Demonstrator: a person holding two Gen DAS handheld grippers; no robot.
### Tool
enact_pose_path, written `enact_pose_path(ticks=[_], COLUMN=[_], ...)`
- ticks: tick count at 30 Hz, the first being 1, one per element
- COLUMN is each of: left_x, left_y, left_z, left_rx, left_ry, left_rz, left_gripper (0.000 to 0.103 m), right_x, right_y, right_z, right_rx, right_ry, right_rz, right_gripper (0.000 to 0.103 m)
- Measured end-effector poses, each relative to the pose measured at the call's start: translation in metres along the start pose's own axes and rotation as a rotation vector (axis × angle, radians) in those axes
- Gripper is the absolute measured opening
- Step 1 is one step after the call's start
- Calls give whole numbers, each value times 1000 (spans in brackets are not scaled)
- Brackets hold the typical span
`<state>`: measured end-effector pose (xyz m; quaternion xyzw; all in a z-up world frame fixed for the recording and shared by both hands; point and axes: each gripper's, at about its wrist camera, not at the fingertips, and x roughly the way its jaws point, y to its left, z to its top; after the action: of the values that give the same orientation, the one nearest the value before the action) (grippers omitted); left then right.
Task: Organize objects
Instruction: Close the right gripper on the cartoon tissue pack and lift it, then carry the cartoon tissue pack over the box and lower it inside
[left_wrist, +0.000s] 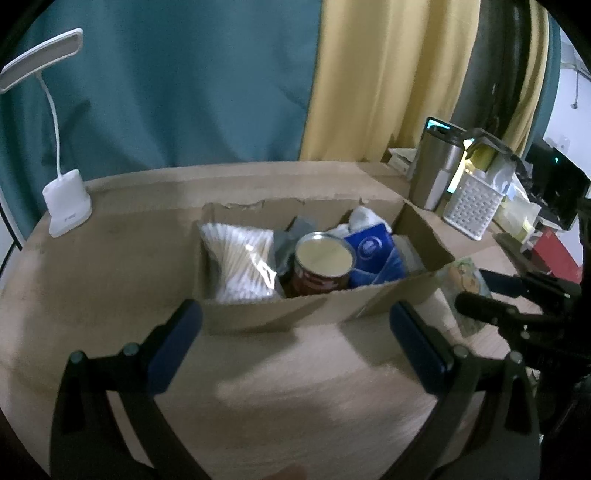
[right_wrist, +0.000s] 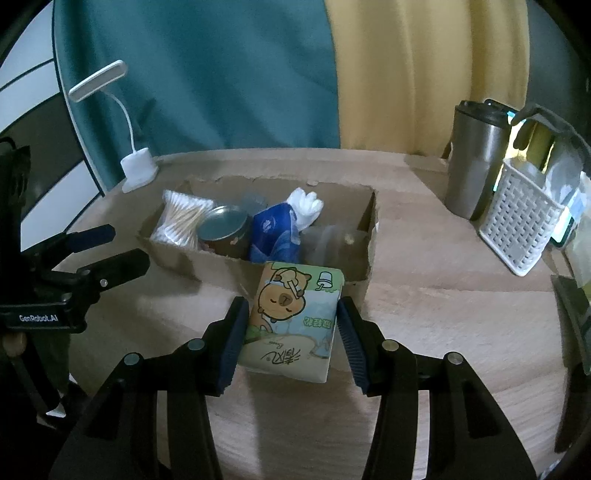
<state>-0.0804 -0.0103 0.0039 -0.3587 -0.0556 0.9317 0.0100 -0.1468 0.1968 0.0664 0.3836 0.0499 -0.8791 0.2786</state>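
My right gripper (right_wrist: 291, 306) is shut on a tissue pack with a cartoon capybara (right_wrist: 291, 317), held just before the front wall of the cardboard box (right_wrist: 365, 236), near its right end. The box holds a bag of cotton swabs (left_wrist: 236, 258), a tin can (left_wrist: 323, 258), a blue tissue pack (left_wrist: 373, 254) and a white glove (right_wrist: 306, 203). Its right end shows bare floor. My left gripper (left_wrist: 295, 314) is open and empty in front of the box's front wall (left_wrist: 240, 314). The right wrist view shows the left gripper (right_wrist: 127, 245) at the left edge.
A white desk lamp (left_wrist: 66, 206) stands at the back left of the wooden table (left_wrist: 277, 398). At the back right are a steel tumbler (right_wrist: 472, 166) and a white perforated basket (right_wrist: 521, 229) with clutter. Teal and yellow curtains hang behind.
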Motion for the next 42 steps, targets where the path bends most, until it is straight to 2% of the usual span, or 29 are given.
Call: enact_pose_path(ticks=[21,42], left_x=[9,35], left_y=[5,17], left_z=[21,39], left_rx=[-13,-44], left_ry=[-19,-8], left_rz=[5,12], left_gripper=[102,102], right_x=[7,39], right_y=[-11,-25], right_z=[29,56], right_rx=[-7,2], right_ry=[-16,8], right_rz=[-1,-11], right_gripper=[52,52])
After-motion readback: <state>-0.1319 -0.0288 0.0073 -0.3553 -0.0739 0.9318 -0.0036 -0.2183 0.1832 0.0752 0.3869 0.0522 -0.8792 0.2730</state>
